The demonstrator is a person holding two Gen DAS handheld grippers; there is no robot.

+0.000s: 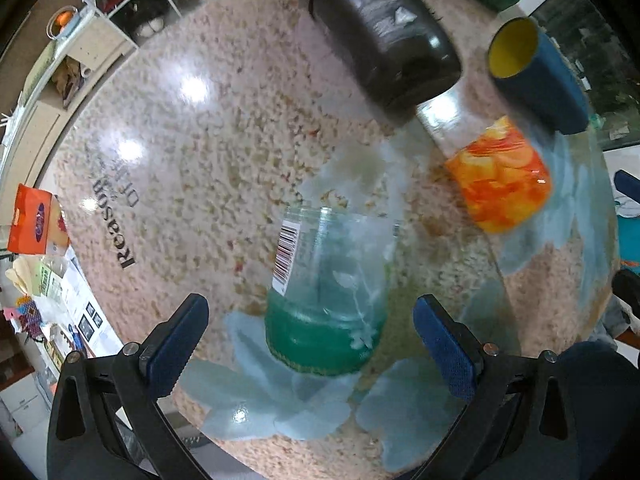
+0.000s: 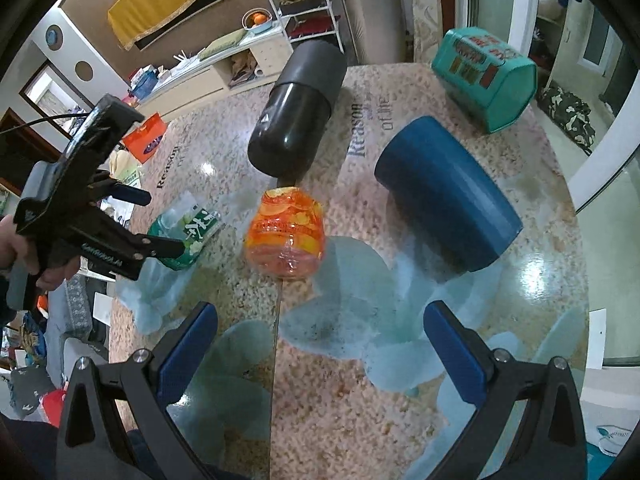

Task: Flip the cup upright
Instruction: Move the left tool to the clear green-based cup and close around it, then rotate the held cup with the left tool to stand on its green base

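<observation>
Four cups are lying on the surface [image 2: 360,420]: one green [image 1: 324,300], one orange [image 2: 286,232], one blue [image 2: 448,196], one black [image 2: 298,108]. Left claw [image 1: 312,344] is gaping around the green cup; right claw [image 2: 320,352] is gaping, empty.
</observation>
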